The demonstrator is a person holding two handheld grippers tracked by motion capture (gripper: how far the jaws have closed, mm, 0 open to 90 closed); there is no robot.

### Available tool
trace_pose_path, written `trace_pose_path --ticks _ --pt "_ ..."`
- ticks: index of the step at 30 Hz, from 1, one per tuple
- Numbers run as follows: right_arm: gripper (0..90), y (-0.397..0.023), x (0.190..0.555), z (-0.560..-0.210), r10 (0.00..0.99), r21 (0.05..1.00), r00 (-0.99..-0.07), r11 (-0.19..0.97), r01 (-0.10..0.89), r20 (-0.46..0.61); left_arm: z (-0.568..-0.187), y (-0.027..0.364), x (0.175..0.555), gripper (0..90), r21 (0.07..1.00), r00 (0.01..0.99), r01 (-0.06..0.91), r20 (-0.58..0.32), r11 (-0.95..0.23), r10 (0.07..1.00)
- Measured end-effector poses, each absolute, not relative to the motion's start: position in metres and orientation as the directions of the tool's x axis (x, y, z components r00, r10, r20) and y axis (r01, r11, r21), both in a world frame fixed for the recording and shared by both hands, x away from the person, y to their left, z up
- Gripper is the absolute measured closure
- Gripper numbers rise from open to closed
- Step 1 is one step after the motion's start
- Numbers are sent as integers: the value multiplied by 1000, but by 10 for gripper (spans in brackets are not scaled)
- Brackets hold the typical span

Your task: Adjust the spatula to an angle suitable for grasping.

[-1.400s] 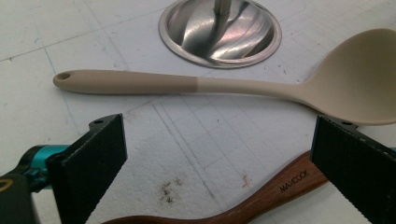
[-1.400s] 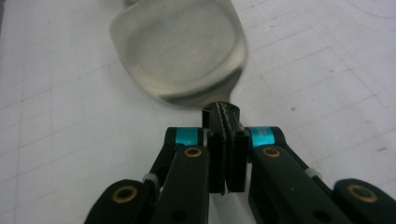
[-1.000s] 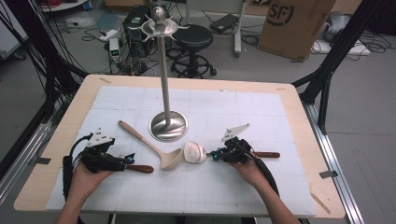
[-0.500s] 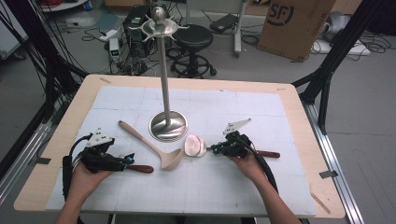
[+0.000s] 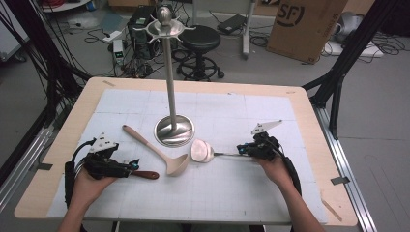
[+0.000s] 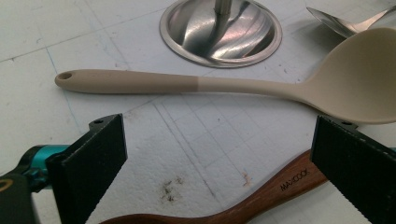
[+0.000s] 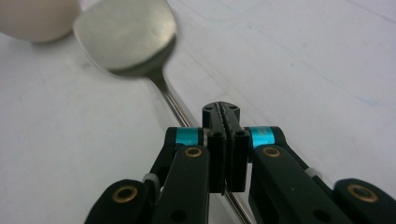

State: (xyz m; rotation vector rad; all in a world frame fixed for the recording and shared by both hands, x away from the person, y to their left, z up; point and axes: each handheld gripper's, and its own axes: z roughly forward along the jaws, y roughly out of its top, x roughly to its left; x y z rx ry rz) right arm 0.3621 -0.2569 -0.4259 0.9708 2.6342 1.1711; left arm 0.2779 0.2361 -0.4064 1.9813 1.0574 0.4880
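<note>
In my right claw (image 7: 226,154) view, the jaws are pinched fully together on the thin shaft of the metal spoon (image 7: 125,37), whose bowl sits blurred at upper left. Compared with a second ago, that claw (image 5: 249,150) has slid toward the right of the high view, dragging the spoon (image 5: 201,151) with it, away from the beige ladle (image 5: 159,153); I judge the spoon secured and ready to lift toward the stand (image 5: 173,129). My left claw (image 6: 224,158) gapes wide over the counter (image 6: 196,140), gripping nothing, with the wooden handle (image 6: 261,196) beneath it. Only the high view shows the stand's hooked top (image 5: 164,26).
</note>
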Motion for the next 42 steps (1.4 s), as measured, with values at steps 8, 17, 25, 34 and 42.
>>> trace_pose_path --ticks 8,17,25,34,42 --pt "895 -270 365 -433 618 669 -770 507 544 158 -406 236 278 45 807 573 502 -39 -313 819" --pt "895 -269 362 -434 608 657 -779 527 539 151 -406 237 278 45 808 570 501 -40 -309 820" --pt "895 -268 353 -434 586 650 -799 555 519 138 -406 236 278 45 807 573 500 -38 -313 818" --pt "895 -264 339 -431 553 649 -823 579 493 132 -407 236 278 45 808 573 500 -38 -313 819" --pt "895 -263 331 -437 530 642 -835 592 488 145 -407 236 278 45 806 573 501 -36 -315 819"
